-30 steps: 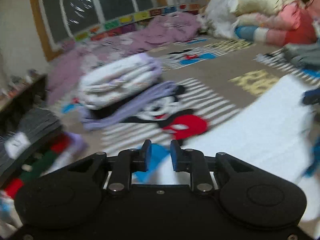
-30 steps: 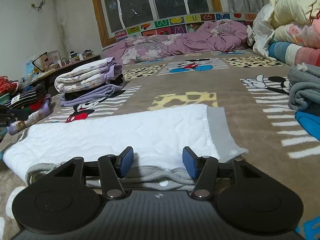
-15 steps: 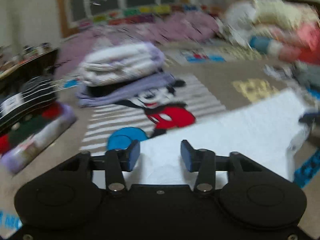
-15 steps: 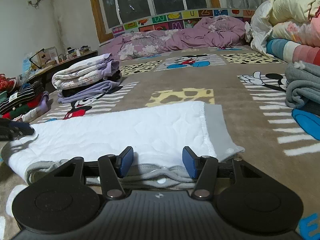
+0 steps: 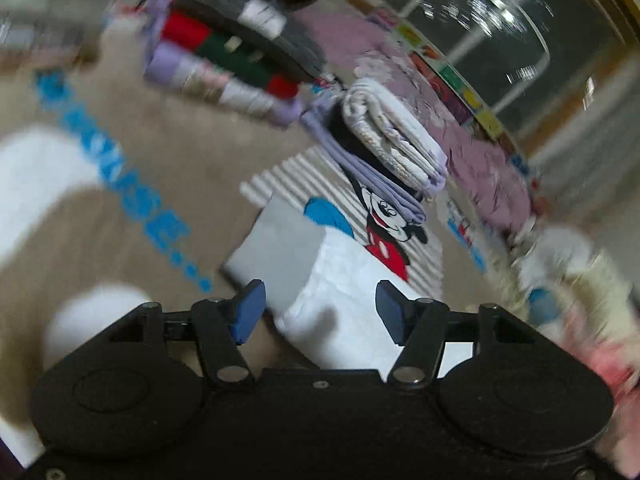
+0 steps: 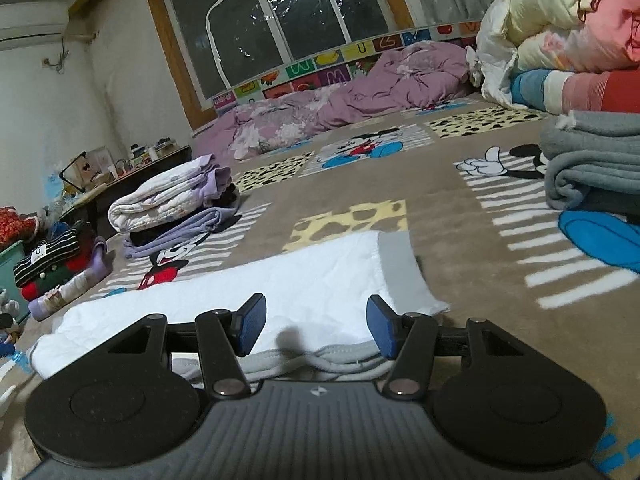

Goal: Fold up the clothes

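A folded white quilted garment point(image 6: 256, 292) with grey trim lies flat on the patterned carpet. My right gripper point(image 6: 316, 326) is open just above its near grey edge, holding nothing. In the blurred, tilted left wrist view the same garment point(image 5: 348, 292) lies ahead with its grey end toward me. My left gripper point(image 5: 320, 314) is open over that end, holding nothing.
A stack of folded purple and white clothes point(image 6: 176, 204) sits on the carpet at the left, and it also shows in the left wrist view point(image 5: 392, 148). Striped and red folded clothes point(image 6: 56, 264) lie further left. Grey folded blankets point(image 6: 592, 164) and piled bedding point(image 6: 568, 32) are on the right.
My left gripper has opened wider and swung round, tilting over the garment's grey end. My right gripper stays open at the near edge, with the view slightly lowered.
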Demonstrator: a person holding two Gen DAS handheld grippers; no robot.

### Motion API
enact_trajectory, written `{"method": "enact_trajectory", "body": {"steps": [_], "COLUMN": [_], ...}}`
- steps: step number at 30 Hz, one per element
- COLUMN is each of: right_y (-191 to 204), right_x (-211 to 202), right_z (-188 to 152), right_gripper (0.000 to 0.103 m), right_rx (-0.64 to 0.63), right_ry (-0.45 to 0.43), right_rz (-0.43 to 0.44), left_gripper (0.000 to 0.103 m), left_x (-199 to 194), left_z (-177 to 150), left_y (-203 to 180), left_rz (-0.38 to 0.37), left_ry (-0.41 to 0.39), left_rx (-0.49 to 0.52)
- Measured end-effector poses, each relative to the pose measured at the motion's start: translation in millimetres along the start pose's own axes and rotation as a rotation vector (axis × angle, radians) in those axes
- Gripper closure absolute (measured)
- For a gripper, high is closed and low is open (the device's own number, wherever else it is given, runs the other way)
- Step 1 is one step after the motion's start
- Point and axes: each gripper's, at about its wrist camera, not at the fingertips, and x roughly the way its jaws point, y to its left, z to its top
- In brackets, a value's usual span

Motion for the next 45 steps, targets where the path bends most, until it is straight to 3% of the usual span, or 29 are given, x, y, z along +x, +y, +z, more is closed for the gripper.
{"method": "enact_trajectory", "body": {"steps": [4,10,12,13,15,18,21,25,26,27,30,34,39,42,45], "right_y": [-1,-3,-4,-4,-4,-4,-6,-5,-5,-5,-4,-2,6,12,-1], "right_x": [9,11,11,11,13,14,15,15,15,15,14,12,12,12,10], "right_z": [-4,-4,-3,-3,-2,-3,-3,-3,-3,-3,-3,-1,-2,-2,1], "right_gripper": [0.046,0.045,0.045,0.045,0.044,0.044,0.043,0.043,0.043,0.043,0.043,0.043,0.044,0.044,0.044], "right_rx": [-0.003,0.008,0.014,0.012,0.007,0.005,0.009,0.007,0.007,0.006,0.003,-0.004,-0.045,-0.058,0.032], "right_ry": [0.056,0.071,0.076,0.079,0.085,0.089,0.090,0.089,0.089,0.088,0.090,0.096,0.126,0.131,0.119], "right_rz": [-0.001,0.012,0.018,0.020,0.021,0.021,0.025,0.024,0.023,0.023,0.023,0.030,0.102,0.116,0.153], "left_gripper": [0.043,0.043,0.048,0.061,0.072,0.073,0.072,0.064,0.066,0.080,0.088,0.090,0.090,0.091,0.091], "left_x": [3,26,34,38,43,40,38,38,38,39,38,24,8,3,-4], "left_z": [-11,-32,-38,-41,-48,-51,-48,-46,-46,-44,-37,-23,-9,-10,-8], "left_y": [10,15,14,11,7,17,27,31,31,30,24,23,19,-1,-34], "left_rz": [-0.036,-0.064,-0.036,-0.006,0.046,0.000,-0.057,-0.084,-0.084,-0.075,-0.056,-0.076,-0.060,-0.043,-0.042], "left_ry": [0.029,0.028,0.000,-0.022,-0.060,-0.085,-0.083,-0.090,-0.092,-0.089,-0.083,-0.120,-0.176,-0.200,-0.240], "left_rx": [-0.138,-0.236,-0.213,-0.169,-0.036,-0.041,-0.107,-0.194,-0.213,-0.217,-0.121,-0.065,-0.006,0.101,0.231]}}
